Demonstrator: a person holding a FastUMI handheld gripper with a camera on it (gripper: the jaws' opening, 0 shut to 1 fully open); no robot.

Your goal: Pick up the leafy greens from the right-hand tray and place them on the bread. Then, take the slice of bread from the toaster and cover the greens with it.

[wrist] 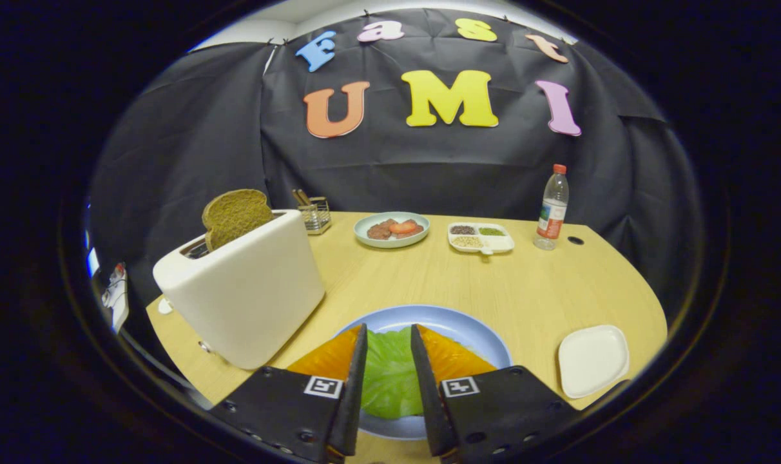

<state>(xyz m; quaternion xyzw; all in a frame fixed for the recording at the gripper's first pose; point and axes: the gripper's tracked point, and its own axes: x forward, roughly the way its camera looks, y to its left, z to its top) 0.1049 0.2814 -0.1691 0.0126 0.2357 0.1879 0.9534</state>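
Gripper [389, 351]: I am holding its two fingers apart over the blue plate, with a clear gap between the tapering tips; nothing is clamped.
Leafy greens [390, 377]: I am seeing a crinkled green leaf lying flat in the gap between the fingers, on the plate. Whether the tips are touching it I cannot tell.
Bread under the greens [452, 357]: glossy orange-brown surface is showing on both sides of the leaf, partly behind the fingers.
Blue plate [474, 328]: round, smooth, pale blue, its rim curving just beyond the fingertips at 12 o'clock.
Toaster [245, 293]: smooth white rounded box sitting at about 10 o'clock from the fingers, close beside the plate.
Bread slice [236, 216]: coarse brown slice standing upright out of the toaster's slot.
White tray [593, 361]: square with rounded corners, lying at 3 o'clock, apart from the plate.
Table [545, 290]: light wood grain, rounded edge.
Far dishes: a round green plate [365, 235] with reddish food at 12 o'clock and a divided white dish [503, 245] beside it.
Bottle [551, 209]: clear plastic, orange cap, standing at 1 o'clock.
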